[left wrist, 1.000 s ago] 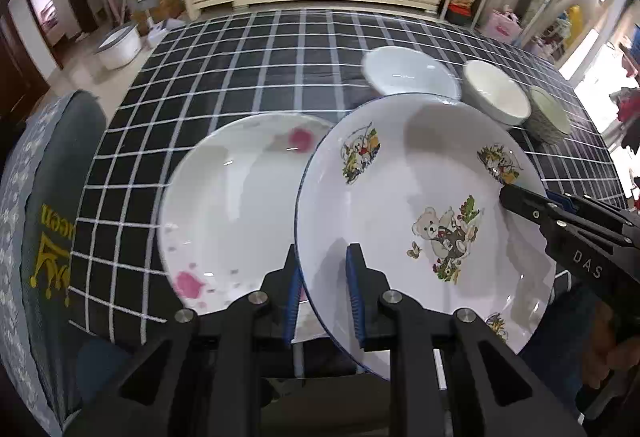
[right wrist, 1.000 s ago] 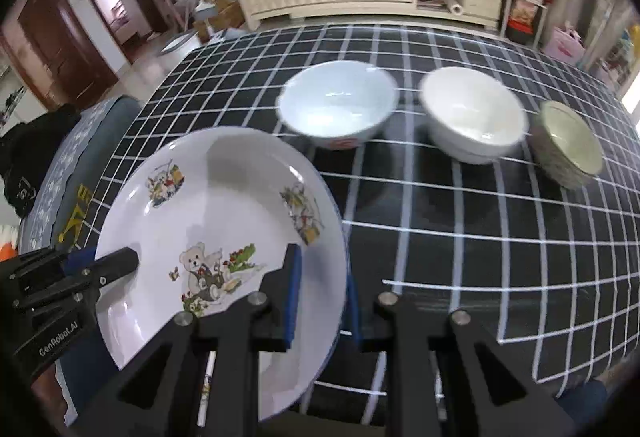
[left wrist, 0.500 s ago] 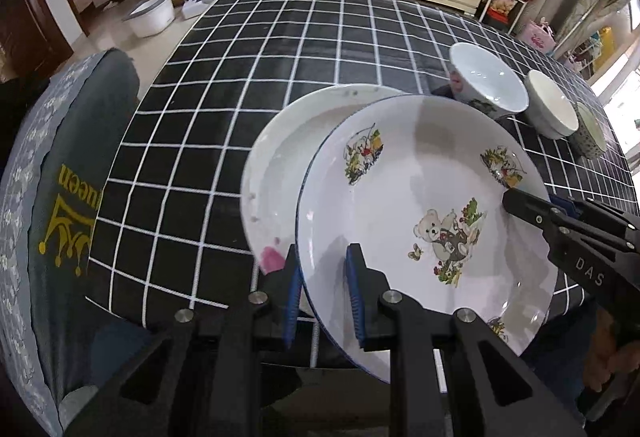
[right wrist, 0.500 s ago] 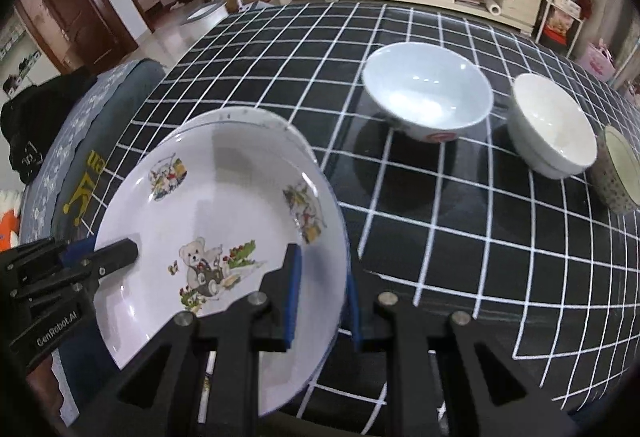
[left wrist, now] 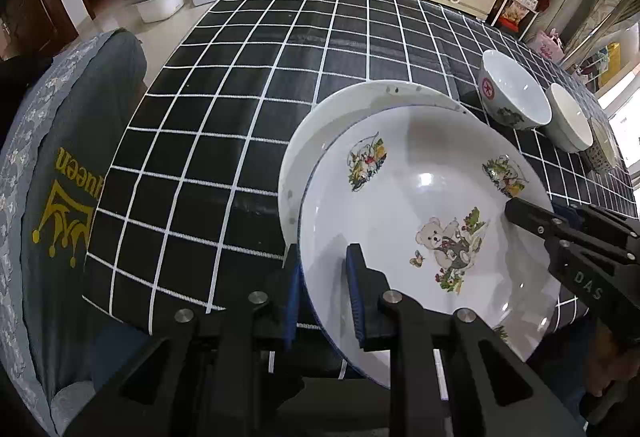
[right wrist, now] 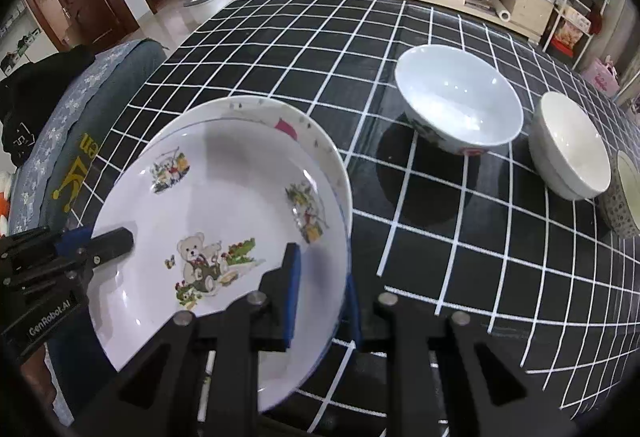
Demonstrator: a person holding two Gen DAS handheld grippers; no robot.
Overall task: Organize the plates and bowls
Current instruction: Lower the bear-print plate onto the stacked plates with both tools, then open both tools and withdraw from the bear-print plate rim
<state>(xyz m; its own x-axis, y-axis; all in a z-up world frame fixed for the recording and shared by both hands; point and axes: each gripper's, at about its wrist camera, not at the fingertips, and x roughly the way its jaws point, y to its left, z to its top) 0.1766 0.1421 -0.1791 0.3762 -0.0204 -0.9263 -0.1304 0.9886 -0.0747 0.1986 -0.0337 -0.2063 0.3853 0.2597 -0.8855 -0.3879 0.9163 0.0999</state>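
Black tablecloth with white grid (left wrist: 248,85) across table. Round white ceramic plate with bear print (left wrist: 424,221), clamped at opposite rims by left gripper (left wrist: 322,297) and right gripper (right wrist: 320,293), over pink-flowered white plate (right wrist: 256,113) near front edge. Three bowls toward right edge: blue-white (right wrist: 456,101), cream (right wrist: 568,145), patterned (right wrist: 624,193).
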